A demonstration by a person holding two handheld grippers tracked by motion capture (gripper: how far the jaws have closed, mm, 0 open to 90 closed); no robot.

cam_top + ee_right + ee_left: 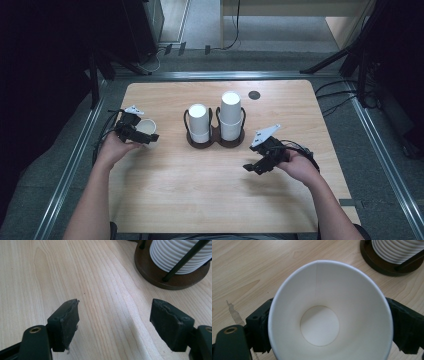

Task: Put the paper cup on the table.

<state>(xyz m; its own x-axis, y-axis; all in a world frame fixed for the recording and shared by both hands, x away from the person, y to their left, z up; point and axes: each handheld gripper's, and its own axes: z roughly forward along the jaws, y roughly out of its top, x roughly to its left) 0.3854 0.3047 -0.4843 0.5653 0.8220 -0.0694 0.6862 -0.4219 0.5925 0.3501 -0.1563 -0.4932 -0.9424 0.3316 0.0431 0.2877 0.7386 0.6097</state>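
Observation:
A white paper cup (146, 126) stands upright and open-mouthed at the table's left. In the left gripper view I look down into this cup (319, 325), which is empty and keeps its round shape. My left gripper (145, 130) (330, 312) has one jaw on each side of it. The rim hides the pads, and I see no squeeze on the cup. My right gripper (252, 168) (115, 315) stands open over bare wood at the right, with nothing between its jaws. It sits just in front of a dark cup holder (216, 142) (155, 277).
The holder carries two stacks of upturned white cups, a shorter left stack (199, 122) and a taller right stack (231, 115) (175, 255) (397, 250). A small black disc (254, 94) lies near the far edge. A scuff (233, 312) marks the wood near the left gripper.

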